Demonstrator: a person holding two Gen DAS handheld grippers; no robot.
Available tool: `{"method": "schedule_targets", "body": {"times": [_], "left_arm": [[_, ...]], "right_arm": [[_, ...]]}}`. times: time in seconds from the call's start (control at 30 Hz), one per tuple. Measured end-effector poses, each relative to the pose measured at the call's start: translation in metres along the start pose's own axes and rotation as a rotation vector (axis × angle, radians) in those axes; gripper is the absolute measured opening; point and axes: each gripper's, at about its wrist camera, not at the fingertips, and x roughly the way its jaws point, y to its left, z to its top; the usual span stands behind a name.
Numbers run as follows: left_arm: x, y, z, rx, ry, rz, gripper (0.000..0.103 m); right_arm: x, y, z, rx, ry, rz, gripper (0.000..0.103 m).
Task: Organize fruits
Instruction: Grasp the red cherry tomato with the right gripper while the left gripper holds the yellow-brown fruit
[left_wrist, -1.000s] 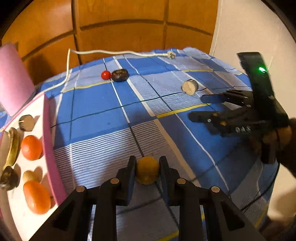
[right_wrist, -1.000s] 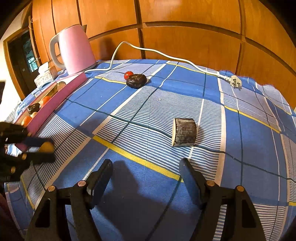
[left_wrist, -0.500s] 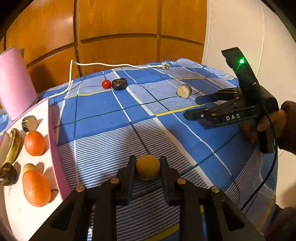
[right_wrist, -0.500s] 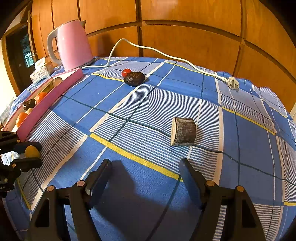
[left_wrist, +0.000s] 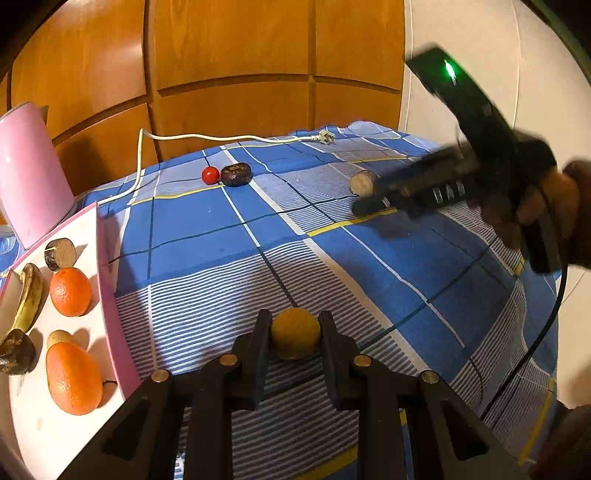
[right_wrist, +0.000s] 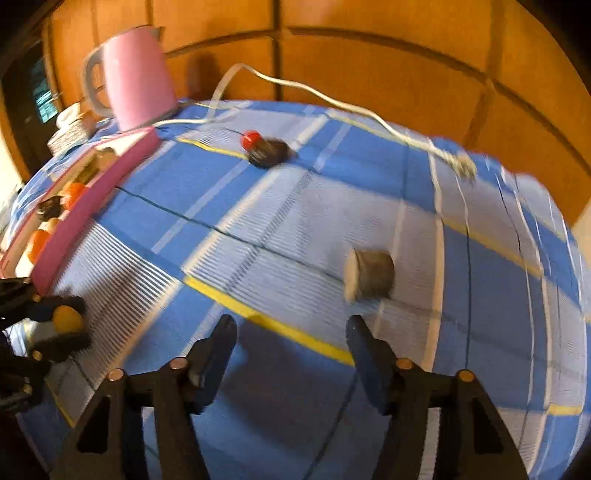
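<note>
My left gripper (left_wrist: 294, 328) is shut on a small round yellow fruit (left_wrist: 295, 338), held above the blue checked cloth. It also shows at the left edge of the right wrist view (right_wrist: 66, 319). My right gripper (right_wrist: 291, 332) is open and empty, just short of a brown cut cylinder piece (right_wrist: 369, 275); in the left wrist view it is blurred (left_wrist: 373, 195) beside that piece (left_wrist: 362, 182). A red tomato (left_wrist: 210, 174) and a dark fruit (left_wrist: 236, 173) lie together at the far side. The pink-rimmed tray (left_wrist: 107, 280) at left holds oranges, a banana and other pieces.
A pink kettle (right_wrist: 135, 79) stands at the far left behind the tray. Its white cord and plug (right_wrist: 460, 162) run along the cloth's far edge. Wooden panels rise behind the table. The cloth drops off at the right edge.
My right gripper has swung forward toward the cylinder piece, blurring its view. My left gripper has risen a little, still holding the yellow fruit.
</note>
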Motion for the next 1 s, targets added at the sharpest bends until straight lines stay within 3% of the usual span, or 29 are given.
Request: {"method": "schedule_targets", "body": {"times": [0.13, 0.4, 0.7, 0.73, 0.9, 1.0], "left_arm": [[0.000, 0.000, 0.000, -0.003, 0.001, -0.001, 0.026], [0.000, -0.001, 0.000, 0.003, 0.001, -0.002, 0.026], [0.002, 0.001, 0.001, 0.000, 0.010, -0.019, 0.026], [0.003, 0.002, 0.002, -0.001, 0.012, -0.022, 0.026], [0.002, 0.004, 0.002, -0.009, 0.019, -0.032, 0.026], [0.002, 0.004, 0.003, -0.015, 0.023, -0.034, 0.026]], "right_arm": [[-0.005, 0.011, 0.034, -0.066, -0.035, 0.040, 0.062], [0.033, 0.027, 0.123, -0.156, -0.055, 0.079, 0.059], [0.109, 0.044, 0.181, -0.256, 0.043, 0.041, 0.059], [0.117, 0.045, 0.183, -0.267, 0.056, 0.038, 0.058], [0.143, 0.052, 0.182, -0.311, 0.098, 0.031, 0.029], [0.141, 0.053, 0.180, -0.315, 0.084, 0.029, 0.025]]}}
